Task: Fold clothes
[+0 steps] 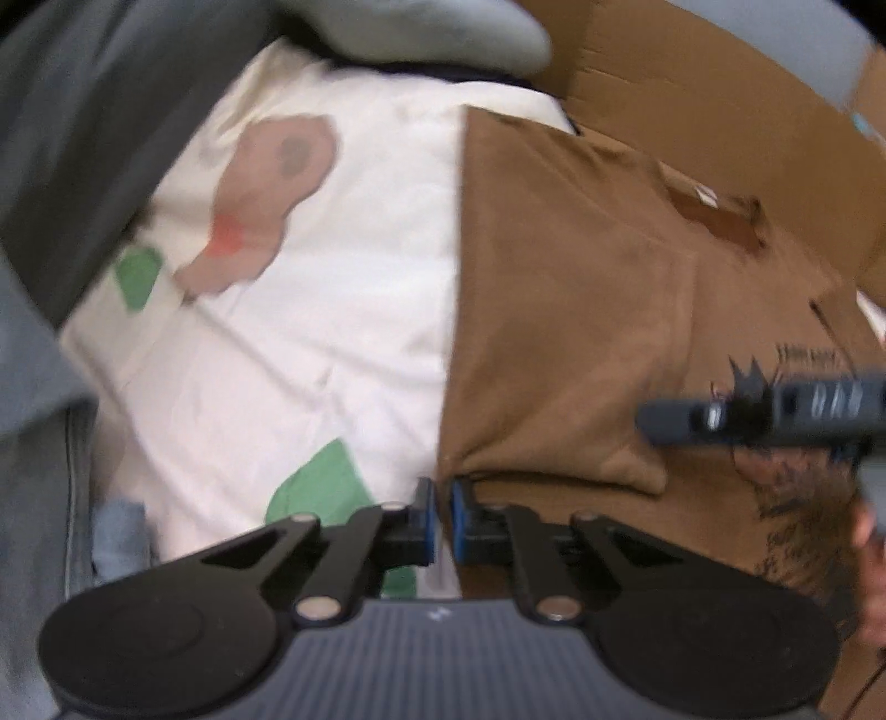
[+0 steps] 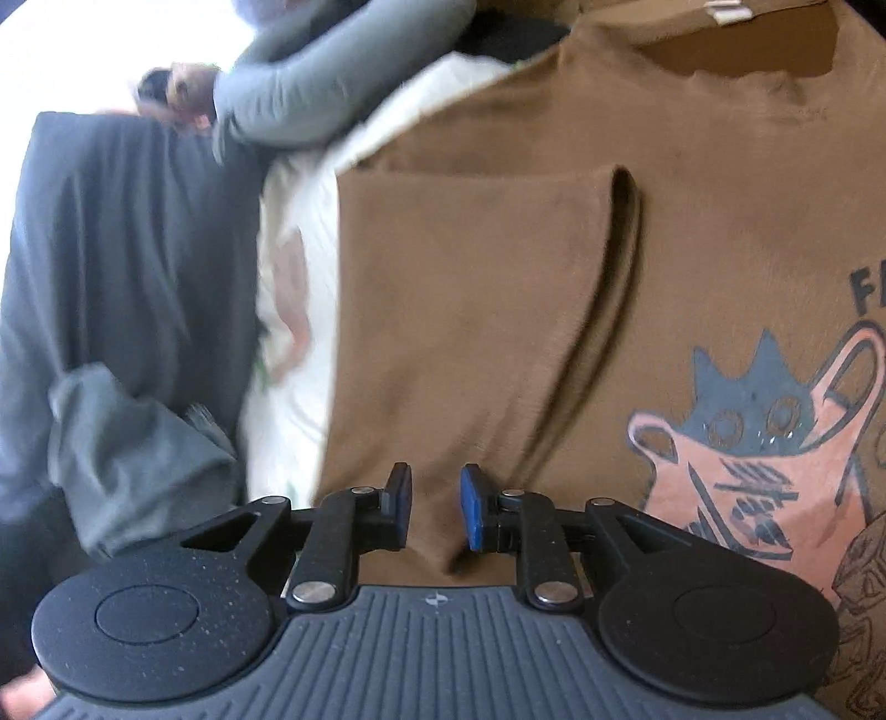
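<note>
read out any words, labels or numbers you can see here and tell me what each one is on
"F": start of a black word, cut off by the frame edge, above the cat print on the brown t-shirt.
Neck label of that shirt: too small to read.
Black print on the shirt in the left wrist view: too blurred to read.

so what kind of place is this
Probably a home laundry-folding spot, perhaps a bed: a brown t-shirt lies on a cream printed sheet, with grey clothes piled beside it.
</note>
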The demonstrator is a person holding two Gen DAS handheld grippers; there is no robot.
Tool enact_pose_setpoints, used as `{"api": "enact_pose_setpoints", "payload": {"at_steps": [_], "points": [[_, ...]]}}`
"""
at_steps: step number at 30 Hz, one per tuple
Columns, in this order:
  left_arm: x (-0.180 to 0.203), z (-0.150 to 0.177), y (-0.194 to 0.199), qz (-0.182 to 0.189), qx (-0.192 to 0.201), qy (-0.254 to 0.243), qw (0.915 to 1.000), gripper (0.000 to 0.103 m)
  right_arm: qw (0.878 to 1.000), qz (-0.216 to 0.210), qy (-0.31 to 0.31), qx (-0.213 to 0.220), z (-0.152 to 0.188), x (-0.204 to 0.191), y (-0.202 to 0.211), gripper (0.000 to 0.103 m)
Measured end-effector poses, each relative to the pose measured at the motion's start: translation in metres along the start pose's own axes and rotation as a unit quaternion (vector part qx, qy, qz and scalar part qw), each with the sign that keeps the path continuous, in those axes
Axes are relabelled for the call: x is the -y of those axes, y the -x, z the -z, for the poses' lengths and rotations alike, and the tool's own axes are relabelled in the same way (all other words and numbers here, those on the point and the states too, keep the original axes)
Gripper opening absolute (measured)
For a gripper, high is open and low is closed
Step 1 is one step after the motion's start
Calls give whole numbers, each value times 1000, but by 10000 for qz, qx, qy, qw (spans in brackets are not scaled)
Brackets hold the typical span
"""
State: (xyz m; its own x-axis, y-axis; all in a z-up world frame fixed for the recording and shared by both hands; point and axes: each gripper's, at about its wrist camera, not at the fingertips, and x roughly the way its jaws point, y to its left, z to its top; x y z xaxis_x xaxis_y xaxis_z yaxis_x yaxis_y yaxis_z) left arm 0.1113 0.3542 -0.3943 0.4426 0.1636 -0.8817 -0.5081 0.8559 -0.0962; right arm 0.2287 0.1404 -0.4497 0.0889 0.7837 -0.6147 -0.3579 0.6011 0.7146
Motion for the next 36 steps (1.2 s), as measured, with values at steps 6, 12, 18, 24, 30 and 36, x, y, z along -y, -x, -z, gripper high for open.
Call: {"api": "enact_pose_setpoints", "payload": {"at_steps": [6,12,18,24,30,36], "points": [[2,-7,16,214,66,35,9997,7,9993,224,245,-170,10,2,1,22],[14,-17,27,294,400,-40,9988,7,9993,219,300,-23,6,5,11,21],[32,-17,3,363,413,-147,9984,7,9966,328,751,48,-20,1,13,27],[46,-10,-17,359,407,-136,9984,7,9937,342,1053,176,-42,-3,15,36],[62,1,-26,566,499,3,9972,9,9843,685,1616,198,-58,-5,9,42],[62,3,-17,522,660,-37,9964,13,9689,1079,2215,243,-82,-5,6,42]]}}
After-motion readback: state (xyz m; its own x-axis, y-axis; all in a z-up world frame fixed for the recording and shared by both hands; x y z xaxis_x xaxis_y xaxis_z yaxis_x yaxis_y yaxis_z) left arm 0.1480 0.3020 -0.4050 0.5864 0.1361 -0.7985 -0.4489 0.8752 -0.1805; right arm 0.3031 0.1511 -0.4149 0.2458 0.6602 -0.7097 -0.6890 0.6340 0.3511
